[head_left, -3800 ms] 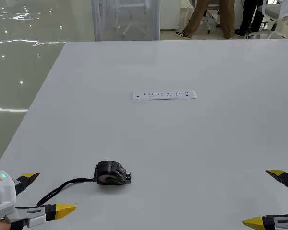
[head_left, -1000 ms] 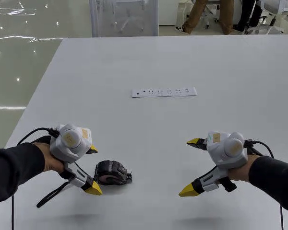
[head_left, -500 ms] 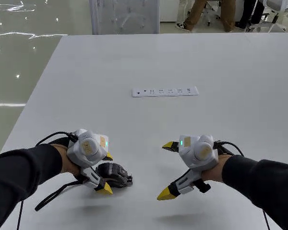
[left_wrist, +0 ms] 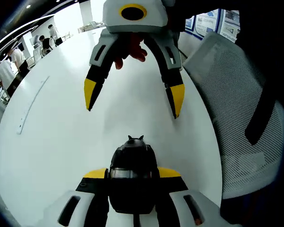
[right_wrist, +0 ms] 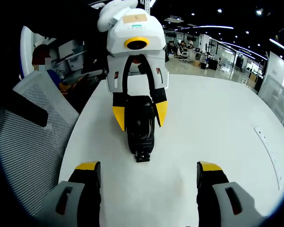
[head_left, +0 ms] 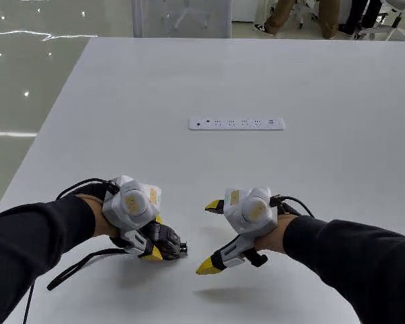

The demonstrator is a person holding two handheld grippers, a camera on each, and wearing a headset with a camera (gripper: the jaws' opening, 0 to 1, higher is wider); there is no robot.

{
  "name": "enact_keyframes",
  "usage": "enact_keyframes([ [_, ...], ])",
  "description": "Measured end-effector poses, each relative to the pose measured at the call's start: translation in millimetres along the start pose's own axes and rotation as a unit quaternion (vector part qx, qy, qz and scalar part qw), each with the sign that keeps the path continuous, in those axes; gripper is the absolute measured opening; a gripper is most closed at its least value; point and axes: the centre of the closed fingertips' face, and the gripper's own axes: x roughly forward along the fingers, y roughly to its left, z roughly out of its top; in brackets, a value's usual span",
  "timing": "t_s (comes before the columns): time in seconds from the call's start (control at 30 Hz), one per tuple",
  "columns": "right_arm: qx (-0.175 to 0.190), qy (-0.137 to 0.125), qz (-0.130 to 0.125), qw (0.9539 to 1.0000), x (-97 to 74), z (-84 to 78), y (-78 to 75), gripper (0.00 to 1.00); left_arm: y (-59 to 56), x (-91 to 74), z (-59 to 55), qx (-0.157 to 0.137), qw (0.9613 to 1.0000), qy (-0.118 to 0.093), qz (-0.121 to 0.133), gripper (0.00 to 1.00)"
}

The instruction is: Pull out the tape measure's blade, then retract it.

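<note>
A strip [head_left: 236,123] lies on the white table [head_left: 290,74], well beyond both grippers. A mesh chair [left_wrist: 236,118] stands past the table edge, off to one side of them. The right gripper [head_left: 210,236] faces the left gripper [head_left: 155,237] across a bare patch of table, its jaws spread wide. In the head view the left gripper's white body covers part of the tape [head_left: 167,239].

The tape is a rounded black case resting on the table between the left gripper's jaws, whose yellow tips press its two sides. A black strap [head_left: 81,266] trails from it, back under the person's left sleeve. The blade seems fully in, though the mouth is small in view.

The case's long axis runs along the left gripper's jaws. Its hook end [right_wrist: 142,156] sticks out just past the tips and points straight at the right gripper.
</note>
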Motion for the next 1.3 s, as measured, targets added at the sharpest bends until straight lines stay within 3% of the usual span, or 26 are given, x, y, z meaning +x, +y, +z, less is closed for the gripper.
enact_keyframes([
  [0.17, -0.008, 0.006, 0.003, 0.9999, 12.9, -1.9, 2.8, 0.68, 0.7, -1.1, 0.1, -0.009, 0.9999, -0.002, -0.004, 0.33],
  [0.33, -0.018, 0.010, 0.016, 0.9996, 23.0, -0.9, 9.2, 0.51, -0.2, -0.5, 0.4, -0.008, 1.0000, -0.003, 0.000, 0.33],
  [0.43, -0.013, 0.014, 0.011, 0.9998, 26.7, -0.8, 6.3, 0.48, -1.2, -1.3, 0.6, -0.008, 0.9999, -0.007, 0.005, 0.33],
  [0.53, -0.007, 0.006, 0.009, 0.9999, 28.2, 4.2, 5.5, 0.38, -0.5, -1.7, 0.9, -0.010, 0.9999, -0.011, 0.008, 0.33],
  [0.7, -0.014, 0.027, 0.014, 0.9994, 34.0, -3.6, 8.6, 0.24, 0.1, -1.6, 0.8, -0.017, 0.9998, -0.011, 0.003, 0.33],
  [0.83, -0.021, 0.030, 0.012, 0.9993, 35.4, -6.3, 8.4, 0.18, -0.1, -1.4, -0.1, -0.019, 0.9998, -0.008, 0.006, 0.33],
  [1.3, -0.046, 0.032, 0.021, 0.9982, 44.2, -4.3, 11.9, 0.12, -0.3, -2.1, -0.8, -0.040, 0.9990, -0.013, 0.013, 0.34],
])
